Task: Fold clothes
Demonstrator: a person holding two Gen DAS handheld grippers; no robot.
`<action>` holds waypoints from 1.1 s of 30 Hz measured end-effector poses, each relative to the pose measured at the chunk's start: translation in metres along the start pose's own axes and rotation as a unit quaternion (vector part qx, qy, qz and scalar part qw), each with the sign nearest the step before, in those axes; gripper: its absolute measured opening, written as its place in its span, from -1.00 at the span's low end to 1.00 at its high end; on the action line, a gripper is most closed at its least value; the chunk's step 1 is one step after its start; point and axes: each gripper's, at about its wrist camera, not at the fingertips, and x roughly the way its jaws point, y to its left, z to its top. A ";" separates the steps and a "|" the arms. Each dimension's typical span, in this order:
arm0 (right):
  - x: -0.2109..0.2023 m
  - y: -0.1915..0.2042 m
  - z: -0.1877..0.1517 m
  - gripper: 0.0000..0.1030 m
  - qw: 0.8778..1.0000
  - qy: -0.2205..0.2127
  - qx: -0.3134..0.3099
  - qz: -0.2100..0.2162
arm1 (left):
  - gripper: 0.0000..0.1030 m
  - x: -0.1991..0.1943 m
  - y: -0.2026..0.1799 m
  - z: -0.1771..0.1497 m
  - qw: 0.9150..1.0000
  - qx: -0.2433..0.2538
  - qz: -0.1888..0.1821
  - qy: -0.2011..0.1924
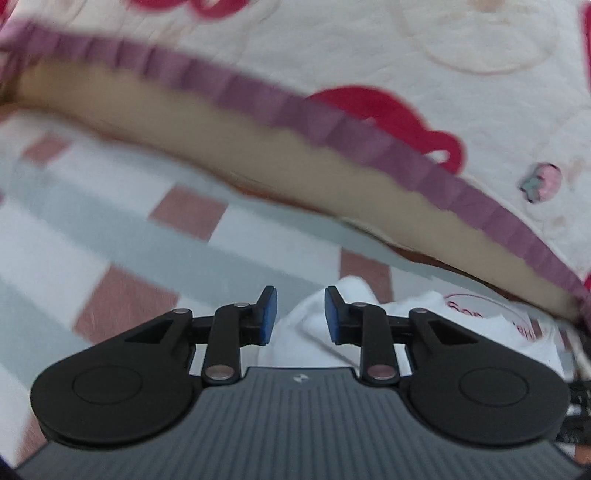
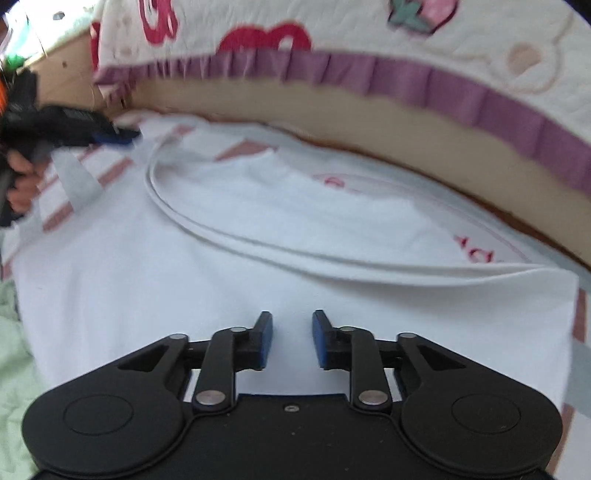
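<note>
Right wrist view: checked bed sheet in white, grey and dusty pink (image 2: 70, 181) as work surface, bordered at the far side by quilted cream bedspread with red shapes and purple ruffled trim (image 2: 406, 33) over tan mattress edge (image 2: 369, 136). White cotton T-shirt with red circular print (image 2: 258, 221) spread across sheet, one layer doubled over the printed part, curved hem line running left to right; fits either a fold partway made or a shirt merely rumpled, not settled here. Pale green cloth (image 2: 11, 350) bunched at near left, touching shirt edge. Right gripper (image 2: 291, 341) over plain white cloth near the near edge, blue pads apart, nothing between them. Left gripper (image 2: 118, 134) blurred at far left corner of shirt, held in a hand (image 2: 18, 181). Left wrist view: left gripper (image 1: 300, 314) spread wide, bunched white cloth showing between and beyond the pads but not pinched. Risks, as judgement: closing on a bunched lump likely to catch both layers, dragging the doubled part and skewing the fold; motion blur suggests speed, so a shallow bite could slip off thin knit; green cloth close enough to be snagged along with near edge; soft sheet beneath liable to be pinched together with shirt; uneven pull between two hands likely to twist the print off centre.
</note>
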 end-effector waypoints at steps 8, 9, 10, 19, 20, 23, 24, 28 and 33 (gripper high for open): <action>0.050 0.007 0.044 -0.08 0.998 -0.025 -0.002 -0.064 | -0.02 0.018 -0.083 -0.026 0.972 0.155 -0.119 0.134; 0.053 0.004 0.051 -0.11 0.996 -0.033 0.008 -0.079 | 0.01 0.025 -0.090 -0.033 0.968 0.161 -0.116 0.153; 0.056 0.000 0.057 -0.13 0.995 -0.039 0.025 -0.092 | 0.05 0.033 -0.096 -0.041 0.964 0.168 -0.113 0.173; -0.010 -0.056 0.027 -0.02 0.973 -0.103 0.117 -0.169 | 0.05 0.059 -0.057 -0.023 0.983 0.105 0.115 0.095; -0.024 -0.066 0.016 -0.01 0.968 -0.107 0.141 -0.177 | 0.05 0.056 -0.047 -0.021 0.986 0.086 0.108 0.096; -0.060 -0.098 -0.020 0.01 0.952 -0.130 0.212 -0.180 | 0.07 0.048 -0.030 -0.020 0.989 0.061 0.081 0.106; -0.064 -0.106 -0.028 0.01 0.950 -0.125 0.225 -0.177 | 0.07 0.048 -0.030 -0.021 0.988 0.066 0.085 0.108; -0.057 -0.138 -0.053 0.15 0.937 -0.096 0.289 -0.169 | 0.13 0.049 -0.032 -0.023 0.985 0.084 0.099 0.116; -0.039 -0.135 -0.054 -0.67 0.957 -0.086 0.225 -0.161 | 0.14 0.034 -0.031 -0.028 0.981 0.087 0.119 0.125</action>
